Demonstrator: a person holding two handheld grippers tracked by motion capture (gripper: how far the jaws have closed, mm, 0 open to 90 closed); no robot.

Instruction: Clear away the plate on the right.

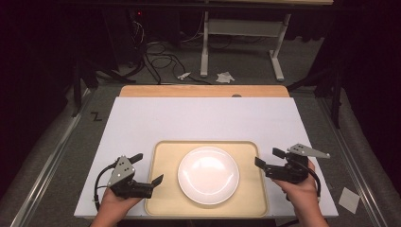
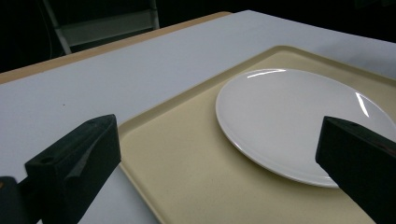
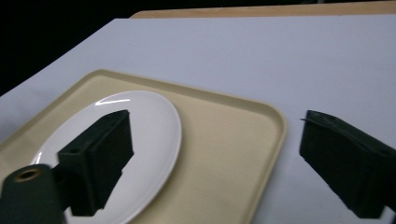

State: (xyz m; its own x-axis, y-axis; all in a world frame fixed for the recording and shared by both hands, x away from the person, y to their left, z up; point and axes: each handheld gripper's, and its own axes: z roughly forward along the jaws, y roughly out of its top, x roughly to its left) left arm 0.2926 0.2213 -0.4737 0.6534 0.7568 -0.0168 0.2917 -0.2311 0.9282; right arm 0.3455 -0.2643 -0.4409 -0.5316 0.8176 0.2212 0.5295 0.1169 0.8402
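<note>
Lower frame, high view: the left gripper and right gripper are held spread and empty at either side of the tray, apparently flanking it for access. The white plate is centred on the tray (touched by neither gripper), on the white table beyond.

left gripper jaws wide apart, empty; right gripper jaws wide apart, empty.
</note>
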